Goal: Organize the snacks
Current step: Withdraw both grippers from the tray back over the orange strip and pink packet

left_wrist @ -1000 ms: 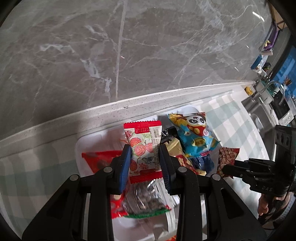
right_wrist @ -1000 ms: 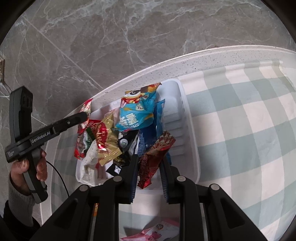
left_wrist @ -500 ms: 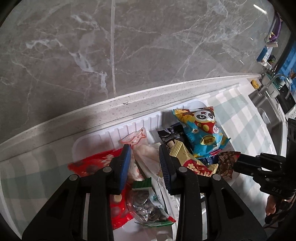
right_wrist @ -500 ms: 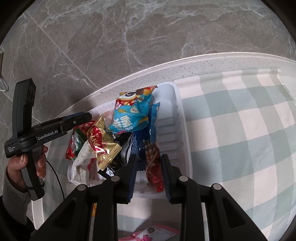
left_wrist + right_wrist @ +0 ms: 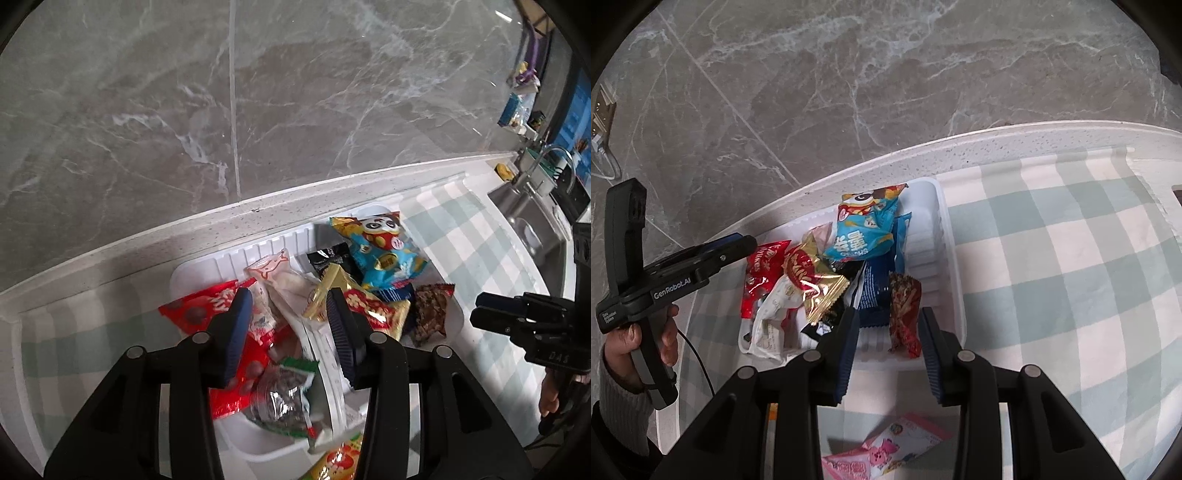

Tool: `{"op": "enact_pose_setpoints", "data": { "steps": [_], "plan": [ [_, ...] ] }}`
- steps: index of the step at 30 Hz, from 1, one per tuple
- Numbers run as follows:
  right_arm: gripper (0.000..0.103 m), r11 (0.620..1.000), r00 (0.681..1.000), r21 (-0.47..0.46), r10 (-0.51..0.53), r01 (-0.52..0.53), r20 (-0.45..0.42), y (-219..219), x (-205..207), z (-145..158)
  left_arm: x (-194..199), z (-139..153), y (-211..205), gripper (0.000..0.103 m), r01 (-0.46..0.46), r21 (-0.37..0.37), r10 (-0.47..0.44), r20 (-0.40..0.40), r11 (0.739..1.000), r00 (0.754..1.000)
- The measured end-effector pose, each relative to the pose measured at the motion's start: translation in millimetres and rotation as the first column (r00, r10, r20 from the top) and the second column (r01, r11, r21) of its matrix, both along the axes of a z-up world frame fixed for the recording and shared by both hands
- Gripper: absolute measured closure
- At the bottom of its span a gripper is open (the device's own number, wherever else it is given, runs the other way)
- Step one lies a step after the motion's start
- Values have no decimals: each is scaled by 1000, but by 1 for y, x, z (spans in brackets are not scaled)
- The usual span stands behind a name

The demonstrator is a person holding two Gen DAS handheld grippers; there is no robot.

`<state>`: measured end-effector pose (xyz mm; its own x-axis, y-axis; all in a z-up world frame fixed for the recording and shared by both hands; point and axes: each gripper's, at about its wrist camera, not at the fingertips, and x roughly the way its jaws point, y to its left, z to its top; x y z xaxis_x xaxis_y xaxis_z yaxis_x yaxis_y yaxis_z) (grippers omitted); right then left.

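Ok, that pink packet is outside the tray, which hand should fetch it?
Right, probably. The pink packet lies on the cloth just below the right gripper, whose opening jaws grip nothing. The left gripper hangs over the tray.

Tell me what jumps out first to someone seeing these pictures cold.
The white tray heaped with bright snack packets grabs the eye, sitting on the checked cloth against the counter's back edge. On top at its far end lies a blue panda packet, with a gold-and-red packet beside it. A brown-and-red packet lies free at the tray's near edge, between the opening fingers of the right gripper.
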<state>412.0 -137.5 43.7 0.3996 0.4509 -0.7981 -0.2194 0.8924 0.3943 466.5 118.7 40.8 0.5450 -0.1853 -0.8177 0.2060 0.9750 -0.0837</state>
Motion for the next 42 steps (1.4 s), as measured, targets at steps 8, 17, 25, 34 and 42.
{"op": "enact_pose_setpoints", "data": {
  "steps": [8, 17, 25, 34, 42],
  "plan": [
    [65, 1000, 1000, -6, 20, -19, 20, 1, -26, 12, -36, 16, 0, 63, 17, 24, -17, 32, 1000, 999],
    [63, 999, 999, -14, 38, -38, 6, 5, -58, 12, -72, 19, -1, 63, 36, 26, -37, 39, 999, 999],
    [62, 999, 999, -24, 40, -41, -30, 8, -84, 3, -104, 11, -2, 63, 62, 38, -63, 32, 997, 997],
    [58, 999, 998, -40, 35, -37, -57, 12, -103, -6, -131, -2, -2, 63, 96, 53, -97, 15, 994, 995],
    [57, 998, 995, -53, 21, -26, -98, 15, -114, -16, -147, -18, 1, 62, 125, 60, -124, -11, 990, 992]
  ]
}}
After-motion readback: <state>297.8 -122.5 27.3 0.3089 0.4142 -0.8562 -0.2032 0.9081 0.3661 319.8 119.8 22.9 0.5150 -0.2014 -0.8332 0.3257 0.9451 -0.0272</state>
